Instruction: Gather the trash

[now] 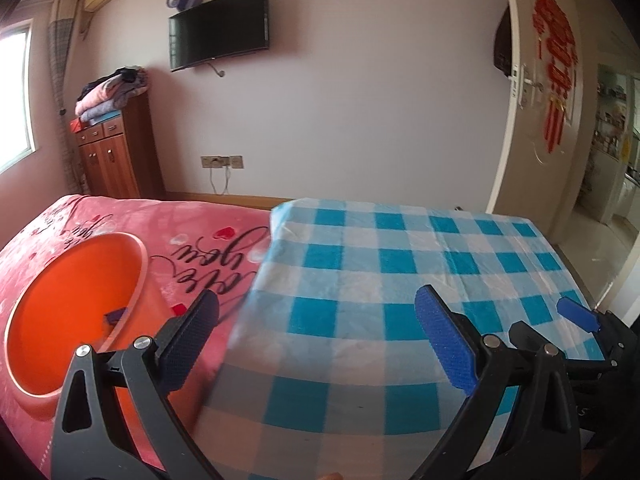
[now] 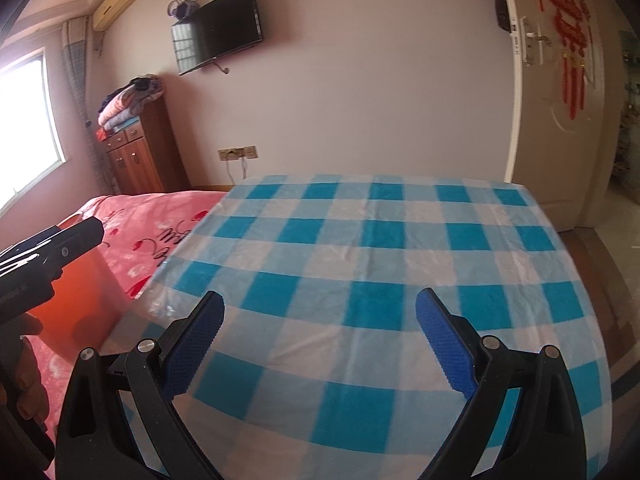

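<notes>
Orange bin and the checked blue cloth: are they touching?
Apart. The left wrist view shows the orange bin standing on the pink blanket, with a strip of that blanket showing between its rim and the checked blue cloth.

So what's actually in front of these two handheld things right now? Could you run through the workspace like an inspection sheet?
Surface: blue-and-white checked cloth spread flat, beside a pink blanket with script lettering.
Job's things: orange bin standing on the pink blanket, a small dark item at its bottom; no loose trash seen on the cloth.
Clutter: nothing seen on the checked cloth.
Grippers: left tongs open and empty, next to the bin; right tongs open and empty, above the cloth.
Cables: white leads hanging from the wall sockets.
Surroundings: wall-mounted TV, wooden cabinet with folded blankets on top, air conditioner, window, open door with red decoration.
</notes>
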`<state>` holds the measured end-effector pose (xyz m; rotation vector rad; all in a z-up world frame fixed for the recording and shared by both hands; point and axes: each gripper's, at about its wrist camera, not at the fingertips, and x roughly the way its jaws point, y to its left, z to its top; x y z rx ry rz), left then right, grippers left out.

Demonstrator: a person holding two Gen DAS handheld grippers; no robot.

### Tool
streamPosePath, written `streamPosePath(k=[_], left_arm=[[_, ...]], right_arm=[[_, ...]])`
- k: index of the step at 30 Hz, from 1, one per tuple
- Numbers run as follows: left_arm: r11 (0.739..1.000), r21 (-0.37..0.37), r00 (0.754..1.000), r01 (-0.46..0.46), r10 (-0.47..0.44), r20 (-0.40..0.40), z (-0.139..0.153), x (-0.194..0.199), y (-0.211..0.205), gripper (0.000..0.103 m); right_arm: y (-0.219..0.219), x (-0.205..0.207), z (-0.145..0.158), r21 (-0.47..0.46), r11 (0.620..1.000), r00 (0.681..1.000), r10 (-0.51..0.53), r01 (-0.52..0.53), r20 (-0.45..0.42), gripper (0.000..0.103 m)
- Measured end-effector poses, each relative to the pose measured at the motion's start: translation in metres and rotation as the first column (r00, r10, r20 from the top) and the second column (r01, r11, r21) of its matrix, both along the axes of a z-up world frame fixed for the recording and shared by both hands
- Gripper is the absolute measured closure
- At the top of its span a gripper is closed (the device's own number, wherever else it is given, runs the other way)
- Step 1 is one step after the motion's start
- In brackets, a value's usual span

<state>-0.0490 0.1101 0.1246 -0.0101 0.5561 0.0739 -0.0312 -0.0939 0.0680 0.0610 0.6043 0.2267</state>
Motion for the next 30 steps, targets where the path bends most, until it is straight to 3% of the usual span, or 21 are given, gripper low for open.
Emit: streamPosePath(k=[17,30], left_arm=[[0.996,0.005,0.995,0.086,-0.086,-0.050,-0.039,0.020,-0.075,0.004],[0.989,0.020,0.983,0.146,-0.143,-0.118,-0.068,0.026,-0.122,0.004]], right_arm=[[-0.079,-0.008,-0.030,-0.061,0.984,0.986,-0.169,0.170,0.012,0.008],[-0.109,-0.011,-0.042,-0.085,0.973,0.976,-0.215,0.216,0.021,0.008]])
